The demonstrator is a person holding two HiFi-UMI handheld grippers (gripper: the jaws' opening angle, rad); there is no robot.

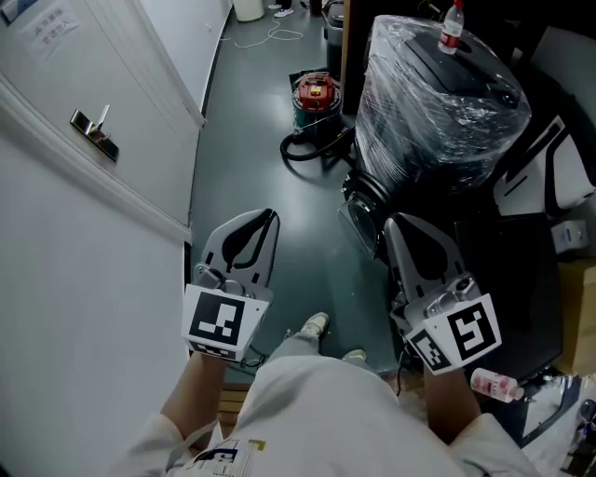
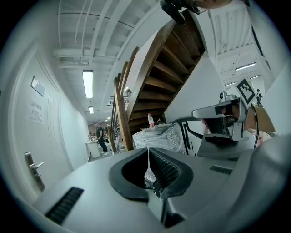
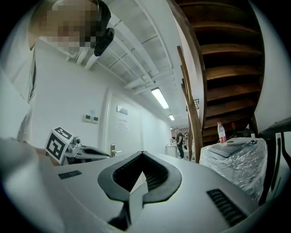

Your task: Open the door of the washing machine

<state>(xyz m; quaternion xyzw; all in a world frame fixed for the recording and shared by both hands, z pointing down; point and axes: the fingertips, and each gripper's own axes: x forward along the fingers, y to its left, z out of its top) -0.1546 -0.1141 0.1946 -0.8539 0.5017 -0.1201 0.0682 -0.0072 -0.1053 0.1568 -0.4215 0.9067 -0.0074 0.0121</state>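
Observation:
The washing machine (image 1: pixel 438 102) stands at the upper right of the head view, wrapped in clear plastic film, with a red-capped bottle (image 1: pixel 451 26) on top. Its round door (image 1: pixel 365 207) faces the floor side, low on the front. My right gripper (image 1: pixel 391 224) is shut and empty, with its tip close beside that door. My left gripper (image 1: pixel 268 216) is also shut and empty, over the grey floor to the left of the machine. The left gripper view shows the wrapped washing machine (image 2: pixel 163 136) ahead; in the right gripper view the washing machine (image 3: pixel 236 157) sits at the right.
A white door with a metal handle (image 1: pixel 93 135) lines the left wall. A red device (image 1: pixel 315 93) with a black cable (image 1: pixel 307 149) sits on the floor behind the machine. A wooden staircase (image 2: pixel 154 73) rises overhead. A person (image 2: pixel 99 136) stands far down the hall.

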